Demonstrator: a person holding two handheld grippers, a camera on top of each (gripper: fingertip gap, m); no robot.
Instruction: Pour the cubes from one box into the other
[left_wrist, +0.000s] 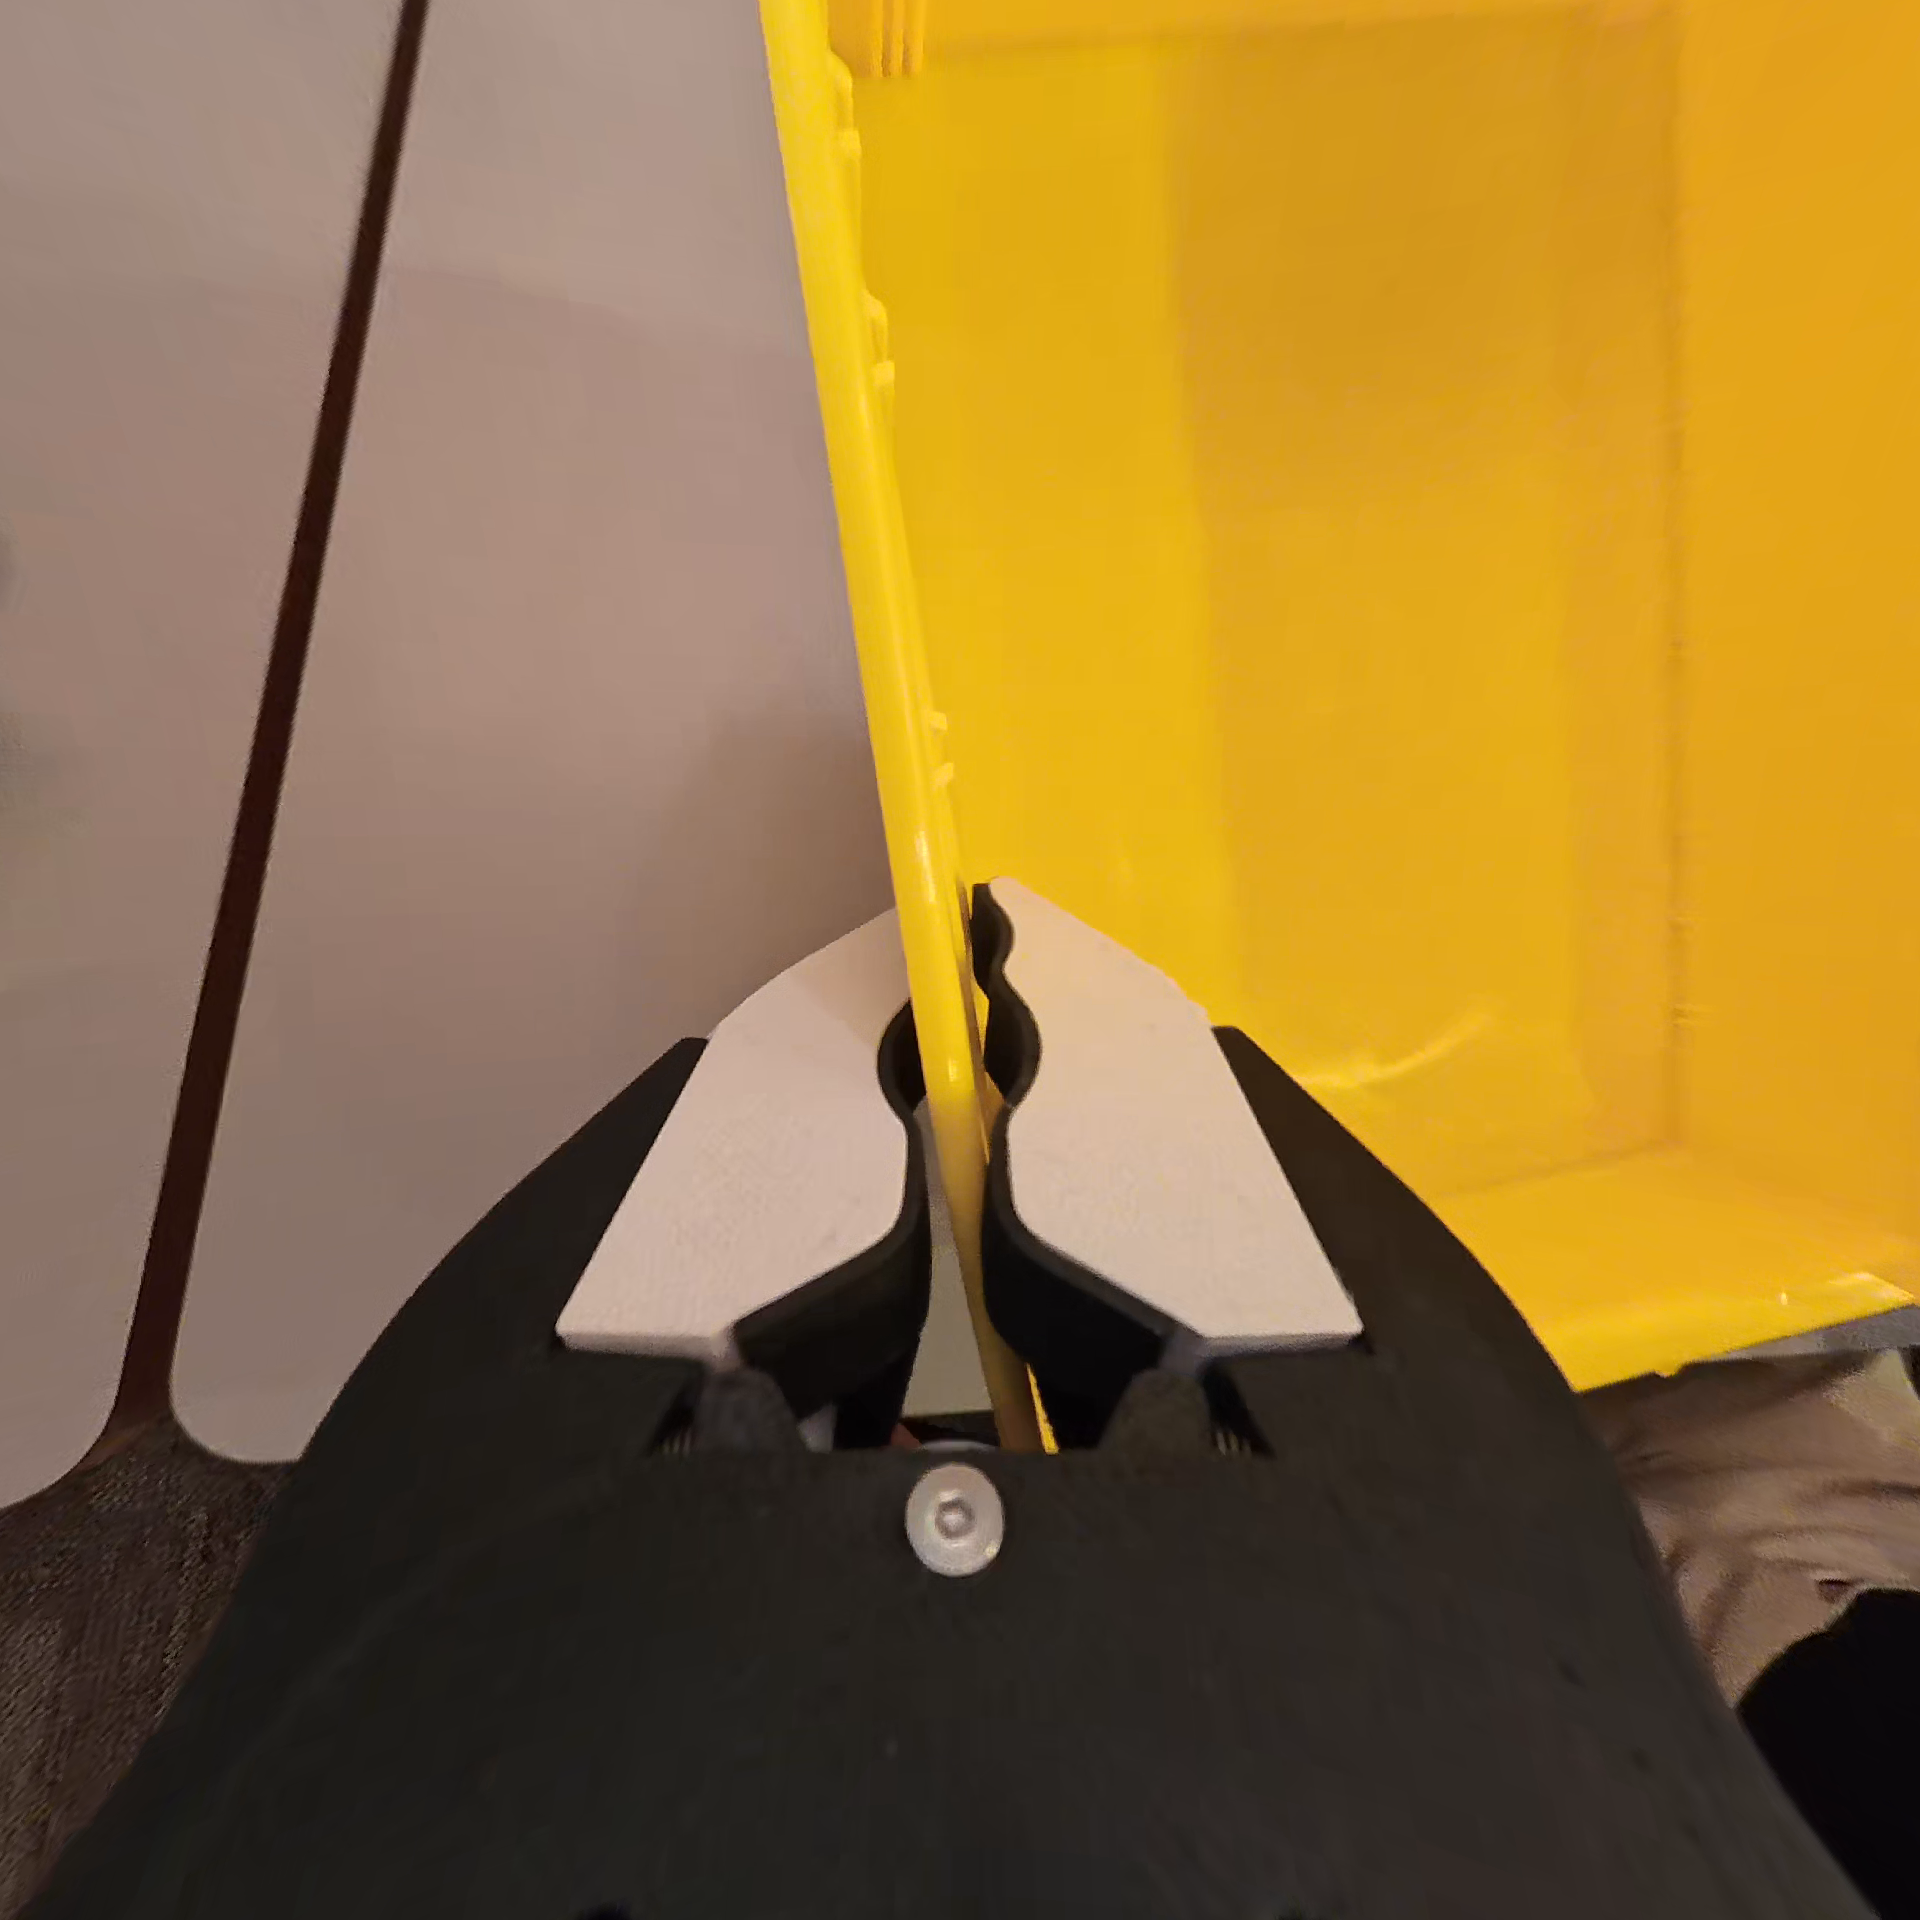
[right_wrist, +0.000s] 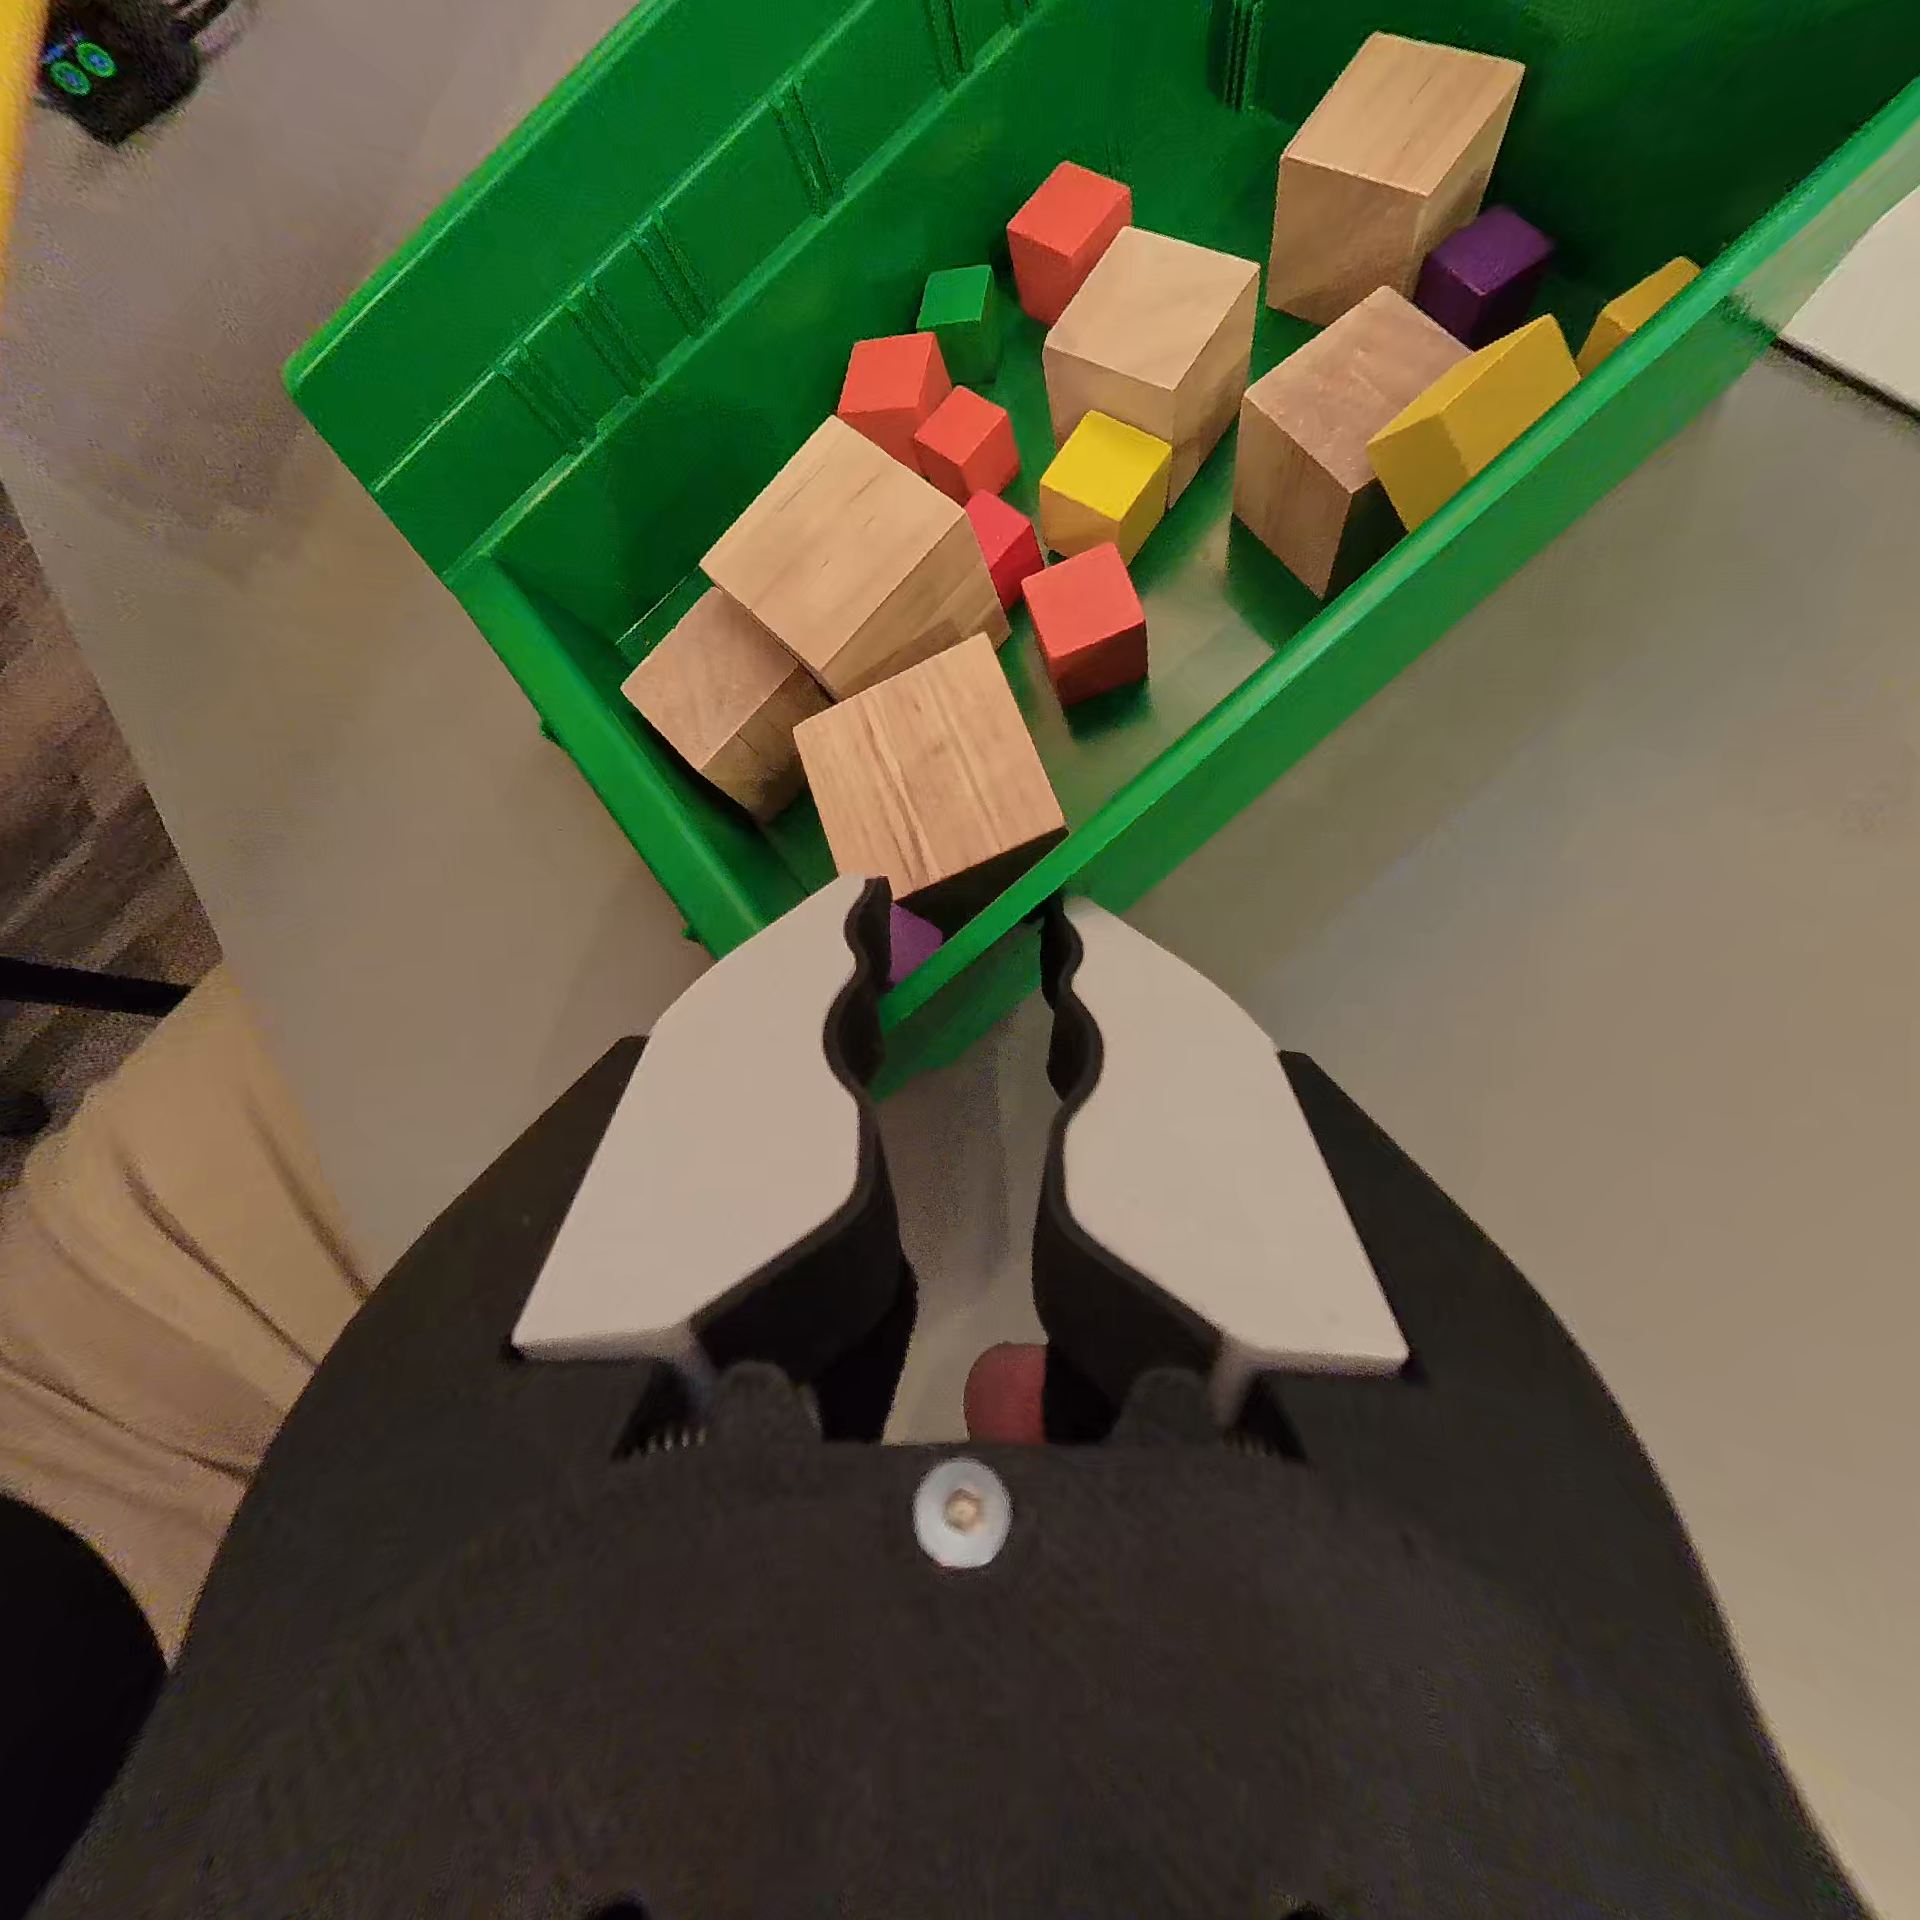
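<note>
My left gripper (left_wrist: 951, 914) is shut on the side wall of the yellow box (left_wrist: 1403, 623), one finger inside and one outside. The box's inside shows no cubes. A green box (right_wrist: 1455, 582) stands on the white table (right_wrist: 1558, 987) and holds several cubes: large plain wooden ones (right_wrist: 925, 769), small red ones (right_wrist: 1086, 623), yellow ones (right_wrist: 1101, 483), a green one (right_wrist: 961, 307) and purple ones (right_wrist: 1481, 270). My right gripper (right_wrist: 966, 899) straddles the green box's near long wall by its corner. Its jaws stand partly apart, left finger inside, right finger outside.
A strip of the yellow box (right_wrist: 16, 125) shows at the right wrist view's top left edge, beside a black device (right_wrist: 114, 62). A dark seam (left_wrist: 291, 623) splits the table tops. Carpet (right_wrist: 62, 727) and a person's beige trouser leg (right_wrist: 135, 1299) lie beyond the table's left edge.
</note>
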